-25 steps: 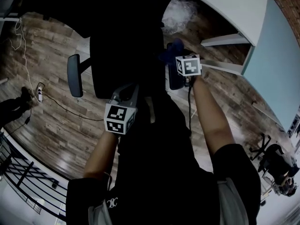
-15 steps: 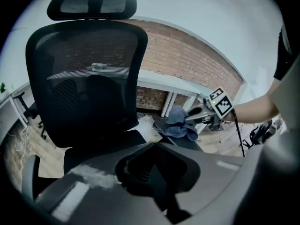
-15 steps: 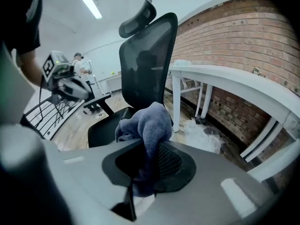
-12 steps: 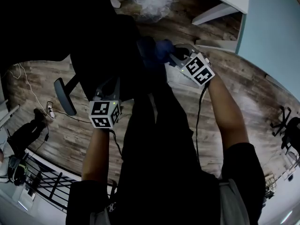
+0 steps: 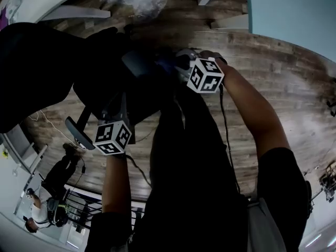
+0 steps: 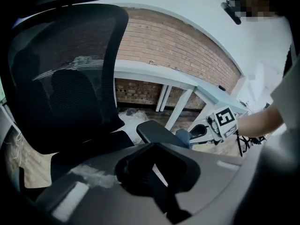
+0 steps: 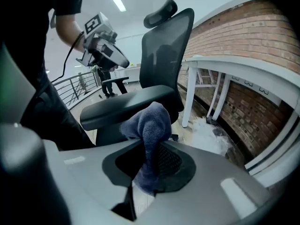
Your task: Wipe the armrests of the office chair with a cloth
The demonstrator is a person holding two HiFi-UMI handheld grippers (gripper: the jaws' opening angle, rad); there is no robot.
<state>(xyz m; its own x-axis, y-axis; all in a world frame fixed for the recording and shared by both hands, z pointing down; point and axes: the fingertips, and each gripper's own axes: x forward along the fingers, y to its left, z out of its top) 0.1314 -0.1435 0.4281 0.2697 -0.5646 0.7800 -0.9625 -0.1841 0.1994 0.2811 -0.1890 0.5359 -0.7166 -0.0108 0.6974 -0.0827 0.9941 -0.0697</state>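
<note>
My right gripper point(image 7: 149, 125) has its jaws clamped on the blue cloth point(image 7: 151, 118). The bunched end of the cloth sits against the near end of one armrest point(image 7: 117, 109) of the chair point(image 7: 161, 50). My left gripper point(image 6: 147, 170) hangs low in front of the seat with its jaws together and nothing in them, well apart from the cloth. From there I see the same armrest with the cloth at its tip. The other armrest point(image 5: 79, 133) is just beside my left gripper in the head view.
</note>
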